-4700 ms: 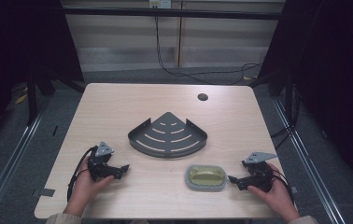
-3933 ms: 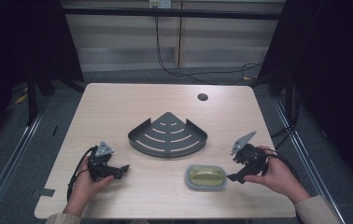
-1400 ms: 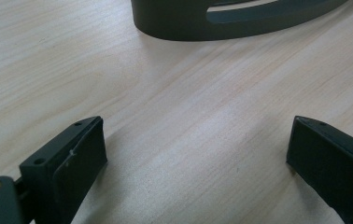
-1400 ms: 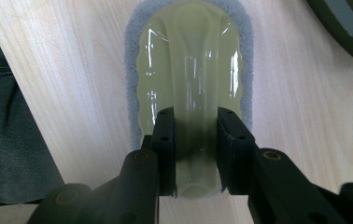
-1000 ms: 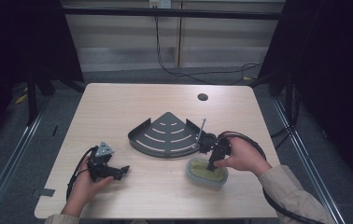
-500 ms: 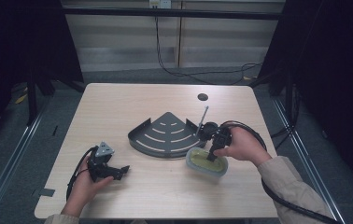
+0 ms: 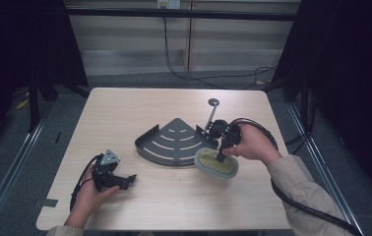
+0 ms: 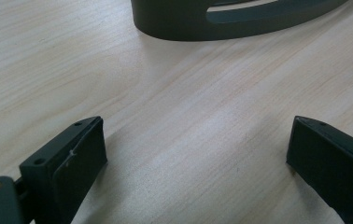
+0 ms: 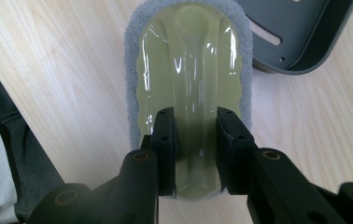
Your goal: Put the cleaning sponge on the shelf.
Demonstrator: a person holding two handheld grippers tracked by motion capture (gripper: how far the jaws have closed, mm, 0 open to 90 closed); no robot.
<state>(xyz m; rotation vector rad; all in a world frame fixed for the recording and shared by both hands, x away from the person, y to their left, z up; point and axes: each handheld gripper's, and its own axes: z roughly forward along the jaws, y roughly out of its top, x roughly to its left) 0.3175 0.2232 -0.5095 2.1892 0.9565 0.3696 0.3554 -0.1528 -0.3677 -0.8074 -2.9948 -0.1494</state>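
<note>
High view: we see the right gripper (image 7: 220, 156) clamped on the sponge (image 7: 216, 162), just beside the dark corner rack (image 7: 171, 145) on the surface (image 7: 125, 113).

Left gripper view: the left gripper (image 8: 198, 154) has its jaws wide apart, holding nothing.

Right gripper view: the jaws pinch the sponge's central ridge.

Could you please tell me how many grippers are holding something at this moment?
1. The right gripper is clamped on the sponge's yellow handle, beside the corner shelf. The left gripper stands open over bare table.
</note>
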